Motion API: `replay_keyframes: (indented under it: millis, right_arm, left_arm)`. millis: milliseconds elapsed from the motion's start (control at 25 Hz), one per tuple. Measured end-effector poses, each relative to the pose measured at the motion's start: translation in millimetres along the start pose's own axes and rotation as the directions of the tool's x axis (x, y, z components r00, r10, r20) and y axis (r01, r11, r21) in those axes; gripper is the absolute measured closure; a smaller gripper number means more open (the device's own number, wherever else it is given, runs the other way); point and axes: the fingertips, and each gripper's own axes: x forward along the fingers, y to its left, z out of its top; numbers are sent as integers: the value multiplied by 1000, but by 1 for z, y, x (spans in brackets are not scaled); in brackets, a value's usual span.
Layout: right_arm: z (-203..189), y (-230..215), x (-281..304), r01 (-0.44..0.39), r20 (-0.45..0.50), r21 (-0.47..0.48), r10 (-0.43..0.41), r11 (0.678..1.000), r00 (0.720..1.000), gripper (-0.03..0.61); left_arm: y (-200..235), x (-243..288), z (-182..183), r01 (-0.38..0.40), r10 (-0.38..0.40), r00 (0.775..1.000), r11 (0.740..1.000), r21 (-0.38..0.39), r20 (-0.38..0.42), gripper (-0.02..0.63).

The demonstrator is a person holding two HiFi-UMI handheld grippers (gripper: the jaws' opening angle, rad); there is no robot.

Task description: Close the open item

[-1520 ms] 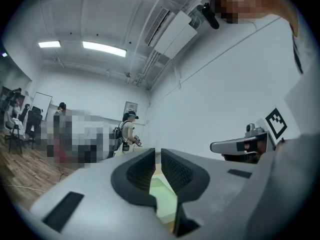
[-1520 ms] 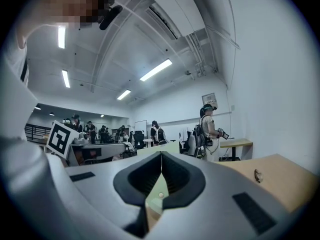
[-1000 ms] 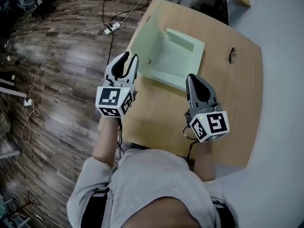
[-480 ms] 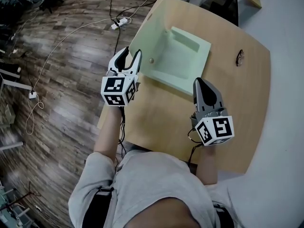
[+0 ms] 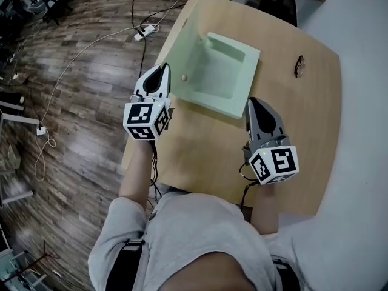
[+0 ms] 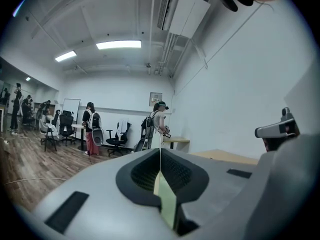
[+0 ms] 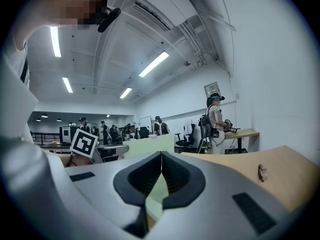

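A pale green box (image 5: 221,71) lies open on the wooden table (image 5: 303,132), its flat door (image 5: 182,53) swung out to the left with a small knob (image 5: 183,77) on it. My left gripper (image 5: 164,71) hovers at the door's left edge, above the table's left side. Its jaws are shut with nothing between them, and a strip of the green box (image 6: 165,199) shows past them in the left gripper view (image 6: 160,156). My right gripper (image 5: 253,102) is shut and empty just before the box's near right corner, and it points at the green box (image 7: 150,146).
A small dark object (image 5: 298,66) lies on the table at the far right. A power strip (image 5: 143,34) and loose cables run over the wood floor to the left. The table's left edge is right under my left gripper. People and office chairs stand far off.
The left jaws stood partly open, spread wide half a second ago, and are now shut. Both grippers have stayed in about the same place by the box.
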Motion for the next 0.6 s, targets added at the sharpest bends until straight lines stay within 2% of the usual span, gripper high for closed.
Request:
replay_keyframes:
  millis: [280,600]
  right_arm:
    - [0,-12,-10,23,8,9,-23,1000,1000,569]
    - [-4,-27,-22,48,7,22,-48,999,999,569]
  left_arm:
    - [-43,6,-4,120,-120,992,993,-2,-26,597]
    - [-101,15,-24,266,-266,960,964,-12,-82,597]
